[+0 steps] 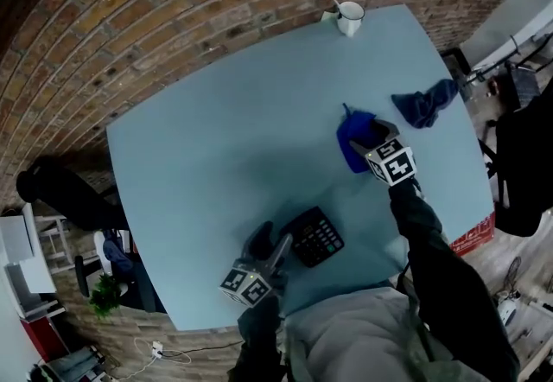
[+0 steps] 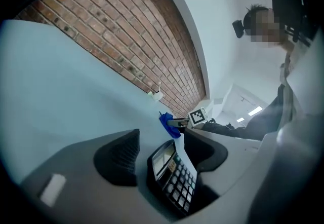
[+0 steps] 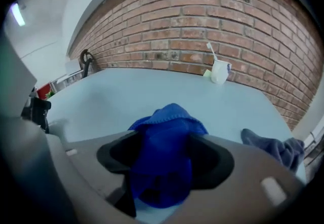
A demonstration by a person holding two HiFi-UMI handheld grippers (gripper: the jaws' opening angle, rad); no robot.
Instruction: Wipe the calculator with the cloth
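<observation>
Blue cloths (image 1: pixel 356 140) (image 1: pixel 423 104) two, calculator (image 1: pixel 315 236) one.

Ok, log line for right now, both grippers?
left gripper: open, calculator between jaws | right gripper: open, blue cloth between jaws | wiping: not yet begun

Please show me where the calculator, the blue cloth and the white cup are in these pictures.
calculator (image 1: pixel 316 238), head view, middle of its keypad
blue cloth (image 3: pixel 167 164), right gripper view, middle of the bunched fabric
white cup (image 1: pixel 350 20), head view, its side wall
</observation>
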